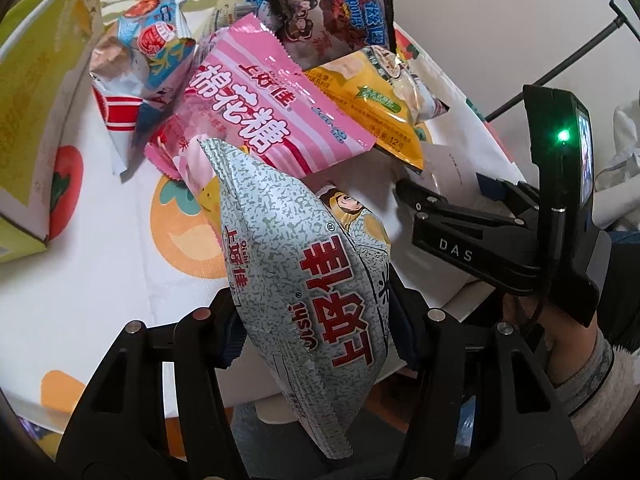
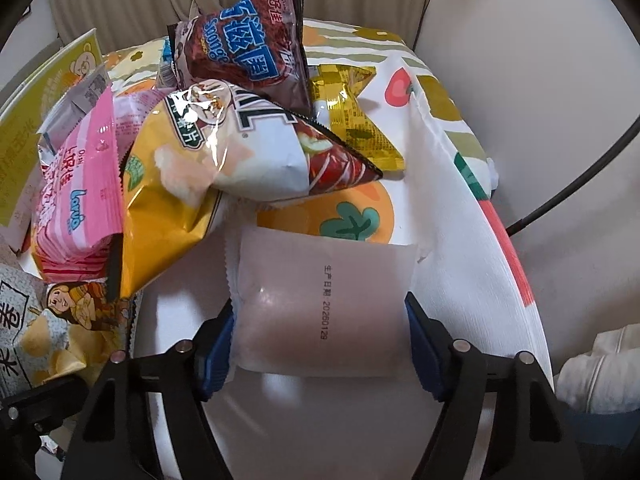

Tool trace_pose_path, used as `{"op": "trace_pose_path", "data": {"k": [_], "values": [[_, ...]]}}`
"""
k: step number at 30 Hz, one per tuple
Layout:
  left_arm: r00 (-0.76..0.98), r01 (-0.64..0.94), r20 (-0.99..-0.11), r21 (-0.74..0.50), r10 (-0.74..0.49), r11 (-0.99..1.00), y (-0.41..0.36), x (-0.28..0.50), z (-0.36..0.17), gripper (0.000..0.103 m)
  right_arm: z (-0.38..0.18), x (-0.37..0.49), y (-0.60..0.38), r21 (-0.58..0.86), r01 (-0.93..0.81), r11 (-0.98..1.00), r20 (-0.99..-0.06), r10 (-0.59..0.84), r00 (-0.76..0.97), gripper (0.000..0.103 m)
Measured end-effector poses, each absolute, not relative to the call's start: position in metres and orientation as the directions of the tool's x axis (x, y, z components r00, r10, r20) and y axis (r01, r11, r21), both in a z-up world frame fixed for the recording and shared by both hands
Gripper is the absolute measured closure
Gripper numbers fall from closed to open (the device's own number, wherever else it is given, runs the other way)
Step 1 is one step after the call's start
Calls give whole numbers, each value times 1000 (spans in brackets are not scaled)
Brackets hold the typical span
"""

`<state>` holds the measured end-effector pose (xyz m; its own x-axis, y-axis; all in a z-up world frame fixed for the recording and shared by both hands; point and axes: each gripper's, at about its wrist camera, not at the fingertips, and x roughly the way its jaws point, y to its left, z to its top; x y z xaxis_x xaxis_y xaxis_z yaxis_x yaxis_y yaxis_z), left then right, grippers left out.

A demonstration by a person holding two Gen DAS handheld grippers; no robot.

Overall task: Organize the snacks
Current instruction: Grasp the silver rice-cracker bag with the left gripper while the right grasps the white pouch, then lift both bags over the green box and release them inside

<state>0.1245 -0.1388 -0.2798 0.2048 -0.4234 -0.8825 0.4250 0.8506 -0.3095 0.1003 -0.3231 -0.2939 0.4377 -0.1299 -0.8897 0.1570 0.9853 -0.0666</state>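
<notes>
My left gripper is shut on a grey speckled chip bag with red lettering, which stands up out of the jaws; the same bag shows at the lower left of the right wrist view. My right gripper straddles a pale translucent packet with a printed date, and both blue pads touch its sides. Seen from the left wrist, the right gripper sits low over the table's right edge. A heap of snacks lies behind: a pink marshmallow bag, a yellow bag, a brown and blue bag.
A yellow-green cardboard box stands at the left of the table. The round table wears a white cloth with a fruit print. A small gold packet lies behind the heap. Curtains and a wall close off the back, and a hand in a grey sleeve holds the right gripper.
</notes>
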Motion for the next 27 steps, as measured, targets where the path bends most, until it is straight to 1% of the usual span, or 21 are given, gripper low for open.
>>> {"op": "trace_pose_path", "data": {"k": [7,16,22,27], "values": [[234,422,-871,-309,-432,852,-131,111,-264,48,-282,81,-320,-52,159,986,-884,-119,451,33],[327,408,-839,-290,-435,866,-121,94,-230,48,-243,54,-315,-43,148,988,-851,-114,513,33],[422,392,-798,-268,-431,880,-111,82,-185,48,-205,40,-306,-43,109,993,-817,-98,568,33],[503,362,-761,-245,-410,899,-92,77,-143,48,-169,33,-292,-35,46,998,-793,-56,607,33]]}}
